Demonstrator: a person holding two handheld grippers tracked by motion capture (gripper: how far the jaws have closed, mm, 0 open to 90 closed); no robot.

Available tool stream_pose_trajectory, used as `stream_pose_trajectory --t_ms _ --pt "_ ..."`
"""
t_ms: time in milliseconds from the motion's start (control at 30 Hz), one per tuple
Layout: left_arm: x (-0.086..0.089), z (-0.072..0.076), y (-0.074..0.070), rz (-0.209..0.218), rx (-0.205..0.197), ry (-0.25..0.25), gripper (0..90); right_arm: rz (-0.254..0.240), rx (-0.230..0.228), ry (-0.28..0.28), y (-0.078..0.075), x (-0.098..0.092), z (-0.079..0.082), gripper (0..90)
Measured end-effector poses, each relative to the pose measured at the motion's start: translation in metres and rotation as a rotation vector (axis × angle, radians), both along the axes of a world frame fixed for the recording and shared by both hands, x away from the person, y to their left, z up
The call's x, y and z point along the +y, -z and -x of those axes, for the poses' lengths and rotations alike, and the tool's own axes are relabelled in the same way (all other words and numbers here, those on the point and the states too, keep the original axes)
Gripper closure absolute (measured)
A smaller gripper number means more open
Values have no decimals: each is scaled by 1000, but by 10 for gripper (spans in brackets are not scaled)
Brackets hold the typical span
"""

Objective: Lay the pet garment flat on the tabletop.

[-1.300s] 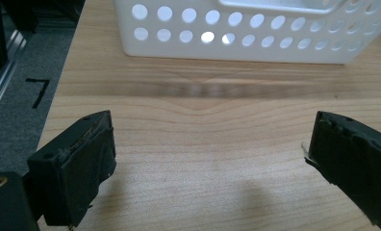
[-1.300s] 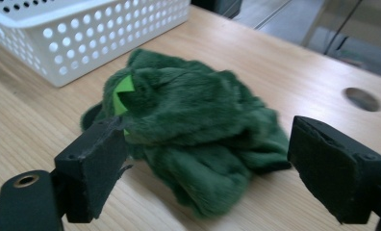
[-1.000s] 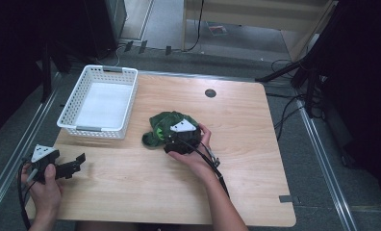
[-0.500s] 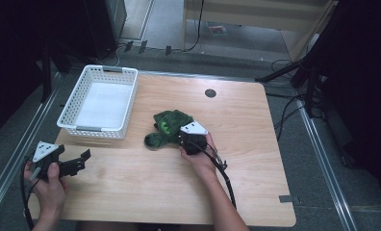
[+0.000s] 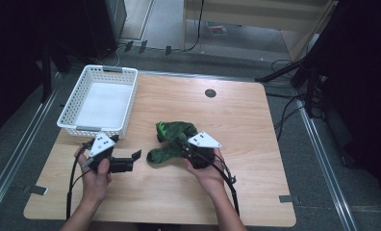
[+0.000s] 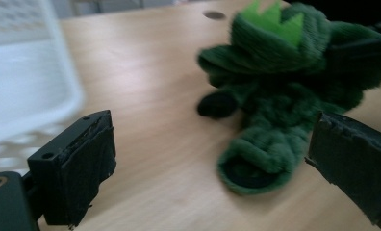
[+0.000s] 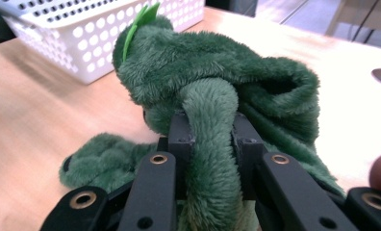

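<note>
The green plush toy lies near the middle of the bench, a little toward the person's edge, and the right tongs are clamped on one of its soft limbs; in the right gripper view the fuzzy tube of fabric is squeezed between the two black jaws, which have just been closing on it. That narrow limb looks like the sensible handle, since the body is too bulky and floppy to pinch whole. The left tongs stand wide apart with nothing between them, aimed level at the toy's near end; in the left gripper view its rolled cuff sits between the jaws but untouched. I'd guess the left hand is coming in to share the load.

The white perforated basket sits at the far-left corner of the bench, just beyond the left hand. The bench's right half is bare wood apart from a small round grommet near the far edge, leaving room to swing.
</note>
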State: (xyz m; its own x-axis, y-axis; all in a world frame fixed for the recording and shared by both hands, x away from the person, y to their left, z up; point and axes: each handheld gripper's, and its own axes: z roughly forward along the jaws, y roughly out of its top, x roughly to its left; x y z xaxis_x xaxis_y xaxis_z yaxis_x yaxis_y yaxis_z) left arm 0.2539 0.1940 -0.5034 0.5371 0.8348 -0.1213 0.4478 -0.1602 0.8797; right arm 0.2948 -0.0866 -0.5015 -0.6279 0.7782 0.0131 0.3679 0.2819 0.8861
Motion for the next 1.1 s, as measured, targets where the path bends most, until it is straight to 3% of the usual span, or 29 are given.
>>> stream_pose_trajectory --t_ms 100,133,267,300,433,533,567,600,633,700,833,867,933,967,1000,1033,1067,1100 --pt "-7 0 6 27 33 35 26 10 0 -13 1 -2 4 761" --pt "-13 0 11 31 44 62 26 -32 3 -27 -3 -5 8 761" --pt "-20 1 14 26 44 95 26 -41 -25 -63 -10 -4 17 759" --pt "-20 0 14 48 37 124 26 -44 -39 -87 -14 -2 23 753" --pt "-20 -1 15 63 44 149 27 -24 -28 -100 -16 0 32 716" --pt "-24 -3 18 30 59 144 173 19 38 -136 -12 -3 36 445" --pt "-25 -3 19 35 67 142 202 52 58 -125 -12 -4 36 333" --pt "-25 -3 19 35 67 142 249 52 58 -125 -12 -4 36 333" --pt "-25 -4 19 34 70 138 286 88 87 -116 -12 -8 35 204" --pt "-28 -6 22 29 87 124 323 78 103 -108 -17 -18 33 194" --pt "-32 -7 23 9 95 130 418 45 68 -129 -22 -25 34 184" --pt "-32 -7 23 9 95 130 455 45 62 -142 -22 -23 35 172" --pt "-32 -6 25 25 92 165 648 46 66 -168 -19 -16 36 139" --pt "-32 -6 25 25 92 165 696 46 66 -168 -19 -16 36 139" --pt "-32 -7 26 30 98 174 737 65 75 -175 -13 -4 35 136" --pt "-32 -9 29 24 130 186 767 78 80 -188 -10 1 35 136" --pt "-32 -9 29 24 130 186 772 90 79 -198 -8 5 35 136" --pt "-30 -11 33 32 159 197 768 101 72 -199 -6 9 35 138"
